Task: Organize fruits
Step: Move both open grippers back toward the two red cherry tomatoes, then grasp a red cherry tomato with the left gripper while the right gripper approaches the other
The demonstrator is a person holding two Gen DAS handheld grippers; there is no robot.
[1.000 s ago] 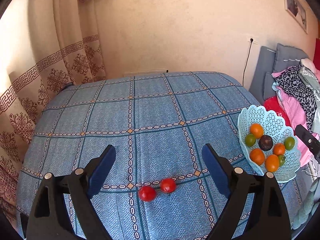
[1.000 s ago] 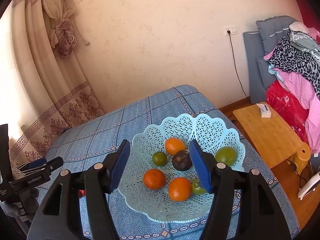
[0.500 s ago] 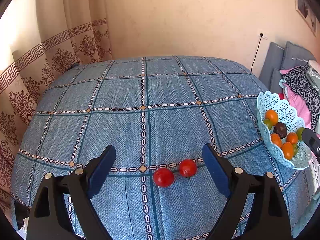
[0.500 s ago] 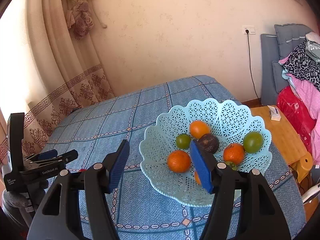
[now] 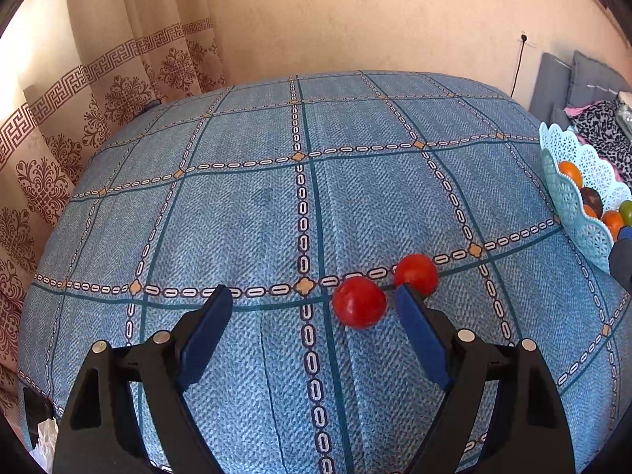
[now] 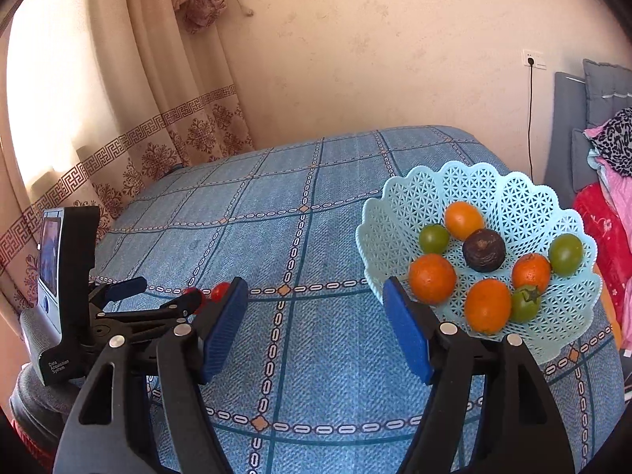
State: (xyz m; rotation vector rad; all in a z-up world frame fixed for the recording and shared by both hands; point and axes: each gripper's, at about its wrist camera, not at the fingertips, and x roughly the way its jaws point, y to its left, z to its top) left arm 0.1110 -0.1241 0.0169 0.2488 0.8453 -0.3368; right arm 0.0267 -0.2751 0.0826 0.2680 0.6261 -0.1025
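Observation:
Two red tomatoes lie side by side on the blue checked tablecloth: the nearer one (image 5: 358, 306) and the farther one (image 5: 416, 273). My left gripper (image 5: 312, 312) is open; the nearer tomato lies between its blue pads, close to the right pad, which overlaps the farther one. A light blue lattice basket (image 6: 509, 193) at the table's right holds several oranges, green fruits and a dark fruit (image 6: 483, 249). My right gripper (image 6: 314, 312) is open and empty, left of the basket. The left gripper (image 6: 158, 296) also shows in the right wrist view, with the tomatoes (image 6: 219, 290) at its tips.
A patterned curtain (image 5: 118, 91) hangs behind the table on the left. A grey chair with piled clothes (image 6: 608, 166) stands right of the table. The basket (image 5: 568, 197) sits near the table's right edge.
My left gripper has moved forward and down onto the tomatoes, which now sit at its right pad. My right gripper has swung left, so the basket has shifted to the right of its pads.

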